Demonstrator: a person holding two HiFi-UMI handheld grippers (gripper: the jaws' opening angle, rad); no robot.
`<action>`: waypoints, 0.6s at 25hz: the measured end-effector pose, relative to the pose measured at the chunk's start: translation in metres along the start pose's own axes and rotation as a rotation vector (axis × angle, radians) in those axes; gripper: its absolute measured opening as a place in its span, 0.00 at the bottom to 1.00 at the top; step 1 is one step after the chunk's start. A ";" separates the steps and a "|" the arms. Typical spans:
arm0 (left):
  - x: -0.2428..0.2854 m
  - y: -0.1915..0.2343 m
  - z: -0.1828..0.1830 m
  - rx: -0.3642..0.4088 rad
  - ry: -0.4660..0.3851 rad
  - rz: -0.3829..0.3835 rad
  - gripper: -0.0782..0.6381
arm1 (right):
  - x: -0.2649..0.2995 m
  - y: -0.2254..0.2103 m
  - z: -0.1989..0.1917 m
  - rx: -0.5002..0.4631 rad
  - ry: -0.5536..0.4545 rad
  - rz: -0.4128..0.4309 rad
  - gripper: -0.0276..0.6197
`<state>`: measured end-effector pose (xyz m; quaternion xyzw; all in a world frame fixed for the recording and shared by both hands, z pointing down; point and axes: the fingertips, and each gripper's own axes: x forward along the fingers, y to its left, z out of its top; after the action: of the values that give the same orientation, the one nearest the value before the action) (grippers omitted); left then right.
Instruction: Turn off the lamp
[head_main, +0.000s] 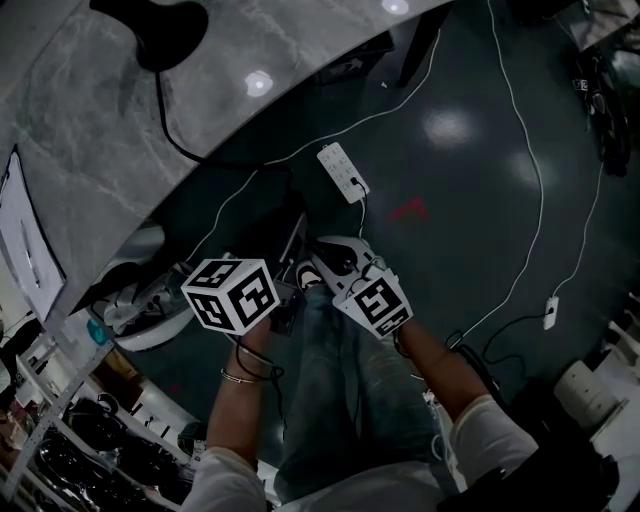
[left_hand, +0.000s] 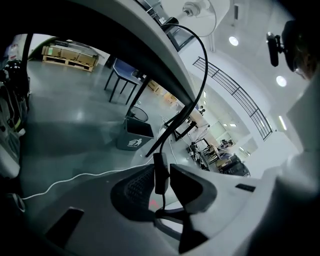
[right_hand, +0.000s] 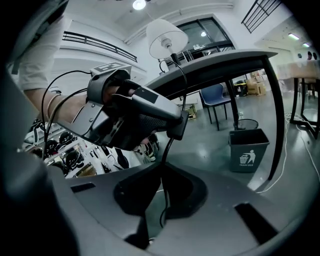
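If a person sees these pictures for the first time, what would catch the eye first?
Most striking is the black cord that hangs down from the white lamp on the grey table. The left hand-held gripper clamps the cord's switch below the table edge. The right hand-held gripper, lower down, grips the cord itself.

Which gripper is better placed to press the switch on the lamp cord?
Left. The left gripper holds the cord switch between its jaws; the right gripper only clamps the lamp cord below that switch.
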<state>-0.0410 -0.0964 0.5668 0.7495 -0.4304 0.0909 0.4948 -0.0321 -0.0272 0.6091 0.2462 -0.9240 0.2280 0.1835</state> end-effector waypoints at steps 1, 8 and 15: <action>0.000 0.001 0.001 -0.005 -0.004 0.001 0.23 | 0.000 -0.001 0.000 0.000 0.000 0.000 0.07; 0.002 0.002 0.005 0.006 -0.024 0.019 0.23 | 0.002 -0.002 -0.001 0.006 0.004 0.004 0.07; 0.004 0.002 0.008 0.038 -0.002 0.016 0.23 | 0.001 0.002 -0.004 0.025 0.007 0.012 0.07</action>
<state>-0.0430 -0.1057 0.5662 0.7554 -0.4350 0.1021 0.4793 -0.0326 -0.0235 0.6124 0.2420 -0.9219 0.2413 0.1823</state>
